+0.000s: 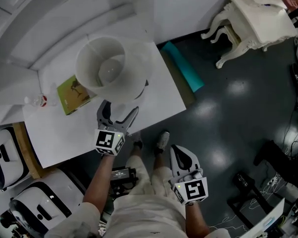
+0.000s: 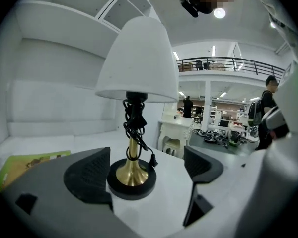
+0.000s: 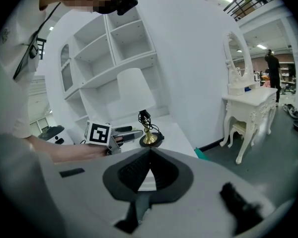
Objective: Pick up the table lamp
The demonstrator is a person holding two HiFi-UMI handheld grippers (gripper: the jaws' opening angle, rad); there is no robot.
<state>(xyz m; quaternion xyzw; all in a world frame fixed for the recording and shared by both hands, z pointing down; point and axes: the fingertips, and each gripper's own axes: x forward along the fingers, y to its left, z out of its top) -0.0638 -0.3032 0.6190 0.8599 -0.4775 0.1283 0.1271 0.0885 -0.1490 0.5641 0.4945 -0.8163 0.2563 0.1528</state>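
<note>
1. The lamp (image 1: 107,68) stands upper centre on the table (image 1: 154,93); the left gripper (image 1: 120,108) is held before its base, jaws spread, nothing clamped.
2. The right gripper (image 3: 149,158) is seen closed, empty.
3. The lamp could be tipped by an off-centre clamp.

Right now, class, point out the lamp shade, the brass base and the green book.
lamp shade (image 2: 134,58), left gripper view, middle of its white side
brass base (image 2: 132,171), left gripper view, its flared foot
green book (image 1: 74,94), head view, centre of its cover
</note>
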